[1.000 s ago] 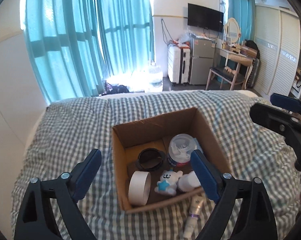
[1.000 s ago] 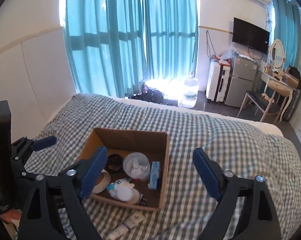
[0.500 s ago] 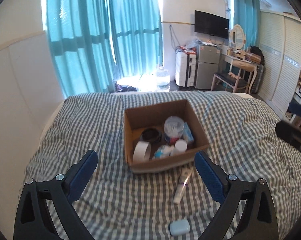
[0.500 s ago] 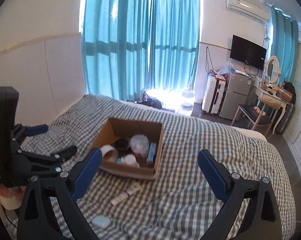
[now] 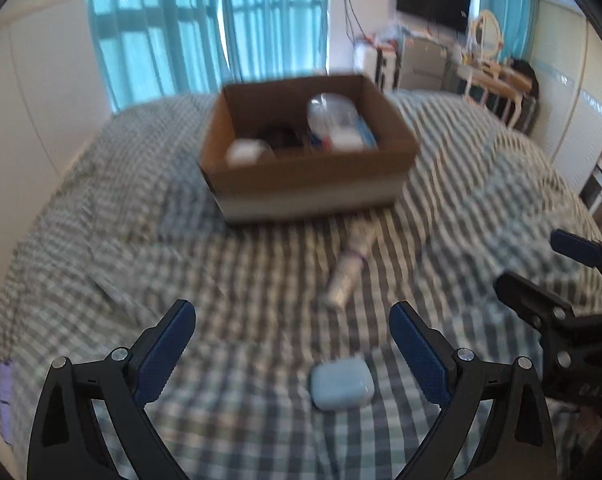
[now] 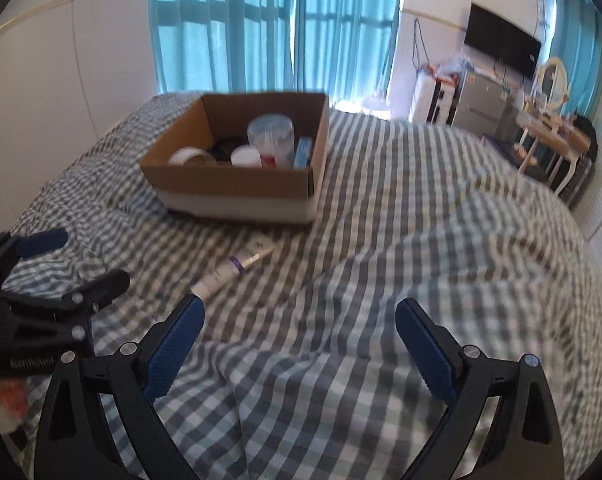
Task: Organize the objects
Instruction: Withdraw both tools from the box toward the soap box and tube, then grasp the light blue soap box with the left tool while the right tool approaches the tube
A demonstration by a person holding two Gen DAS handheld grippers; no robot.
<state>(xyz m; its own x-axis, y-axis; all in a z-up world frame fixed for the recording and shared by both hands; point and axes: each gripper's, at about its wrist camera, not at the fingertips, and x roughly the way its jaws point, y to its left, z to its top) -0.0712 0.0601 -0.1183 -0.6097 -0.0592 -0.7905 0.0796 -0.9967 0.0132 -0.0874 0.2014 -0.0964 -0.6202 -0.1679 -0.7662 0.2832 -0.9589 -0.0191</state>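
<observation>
A cardboard box (image 5: pixel 309 172) (image 6: pixel 237 184) sits on the checked bed and holds a clear jar (image 6: pixel 271 138), a tape roll (image 6: pixel 191 156) and other small items. A white tube (image 5: pixel 347 268) (image 6: pixel 235 268) lies on the bedding in front of the box. A pale blue case (image 5: pixel 341 384) lies nearer, between the fingers of my left gripper (image 5: pixel 293 328), which is open and empty just above it. My right gripper (image 6: pixel 301 324) is open and empty over bare bedding, right of the tube. Each gripper shows at the edge of the other's view.
The checked bedspread (image 6: pixel 401 240) covers the whole bed, with folds on the right. A white padded wall (image 6: pixel 81 60) runs along the left. Curtains (image 6: pixel 261 20), a fridge (image 6: pixel 481 96) and a dressing table (image 6: pixel 553 128) stand beyond the bed.
Both grippers have dropped lower and closer to the bedding. The blue case now lies between the left gripper's fingers. The left view is blurred by motion.
</observation>
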